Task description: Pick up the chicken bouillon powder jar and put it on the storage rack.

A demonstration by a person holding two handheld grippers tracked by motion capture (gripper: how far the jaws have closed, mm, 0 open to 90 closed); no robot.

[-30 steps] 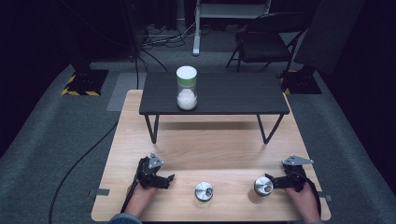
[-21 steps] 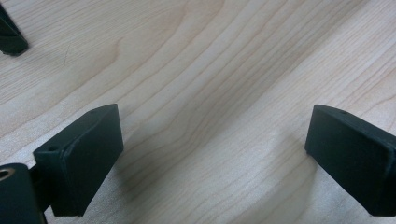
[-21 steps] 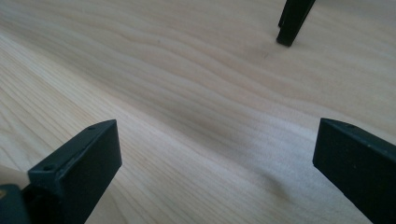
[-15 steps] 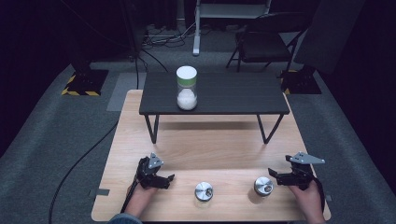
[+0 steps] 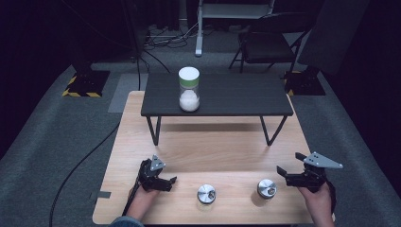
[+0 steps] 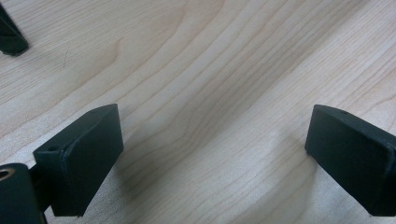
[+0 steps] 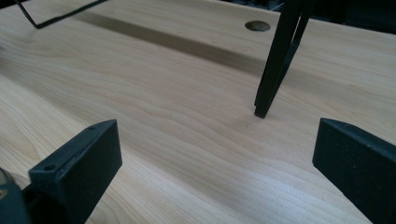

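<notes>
Where the high view looks down, a light wooden tabletop (image 5: 227, 146) fills the lower middle of the frame, set on grey carpet.

Item 1: small black table (image 5: 217, 94) with thin metal legs, standing on the far half of the wooden top, at centre frame.

Item 2: clear jar (image 5: 189, 89) with a white lid and green band, upright on the black table, left of its middle; white granular contents fill its lower part.

Item 3: two short metal-capped containers on the near strip of the wooden top, well apart from each other. One (image 5: 206, 193) sits at lower centre; the other (image 5: 266, 188) sits to its right, near the right gripper but apart from it.

Item 4: left gripper (image 5: 163, 182), lower left of the frame, held in a hand (image 5: 142, 201) low over the wood. Its own view shows both black jaws spread wide with bare wood grain between them; nothing is held.

Item 5: right gripper (image 5: 289, 172), lower right of the frame, grey three-cornered plate on top, held in a hand (image 5: 319, 201). Its own view shows the jaws spread wide and empty, with a black table leg (image 7: 275, 60) standing on the wood beyond them at upper right, and a round hole (image 7: 257, 25) in the tabletop near the top edge.

Item 6: black folding chair (image 5: 265, 42), upper right on the carpet; cables on the floor at upper centre.
</notes>
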